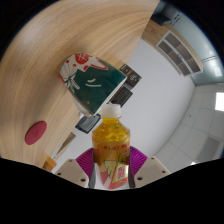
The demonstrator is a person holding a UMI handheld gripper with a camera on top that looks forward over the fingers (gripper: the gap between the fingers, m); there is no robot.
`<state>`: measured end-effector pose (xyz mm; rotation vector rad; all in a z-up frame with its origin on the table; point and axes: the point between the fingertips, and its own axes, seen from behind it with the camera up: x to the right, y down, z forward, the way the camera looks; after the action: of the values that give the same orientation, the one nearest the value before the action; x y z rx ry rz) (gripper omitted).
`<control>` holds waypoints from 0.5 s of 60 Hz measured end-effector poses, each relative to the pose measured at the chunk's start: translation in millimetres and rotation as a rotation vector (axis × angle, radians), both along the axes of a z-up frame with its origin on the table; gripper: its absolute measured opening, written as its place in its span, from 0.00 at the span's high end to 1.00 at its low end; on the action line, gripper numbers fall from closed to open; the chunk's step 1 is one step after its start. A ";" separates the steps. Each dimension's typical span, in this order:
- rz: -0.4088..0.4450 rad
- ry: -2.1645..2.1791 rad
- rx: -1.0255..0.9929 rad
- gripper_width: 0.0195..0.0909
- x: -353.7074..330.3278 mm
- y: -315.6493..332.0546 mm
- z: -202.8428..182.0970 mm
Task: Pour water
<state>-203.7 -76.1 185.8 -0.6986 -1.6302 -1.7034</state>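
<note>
Gripper (112, 172) fingers are pinched around the bottle (112, 140) at lower centre; its slippery, light plastic is best held mid-body.

There is a single view, from a wide-angle camera riding on the hand-held two-finger gripper (112, 172) and looking forward along its fingers, whose purple pads (84, 166) rise from the bottom of the view. It sits very close to the clear plastic bottle of orange liquid with a white cap (112, 140) that stands between the fingers, and the camera is rolled hard to one side, so the light wooden tabletop (50, 60) tilts up like a wall while the white room with its panelled door (178, 50) leans away beyond. No second view exists to share any part of the scene.
</note>
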 end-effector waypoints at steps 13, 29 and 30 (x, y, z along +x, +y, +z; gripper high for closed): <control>-0.006 0.117 0.043 0.63 12.5 -1.9 26.8; -0.013 0.961 0.140 0.63 60.0 -10.6 99.1; -0.015 1.039 0.140 0.63 64.0 -11.1 97.8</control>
<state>-139.7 -87.2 283.7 -1.2400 -0.7597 -1.0985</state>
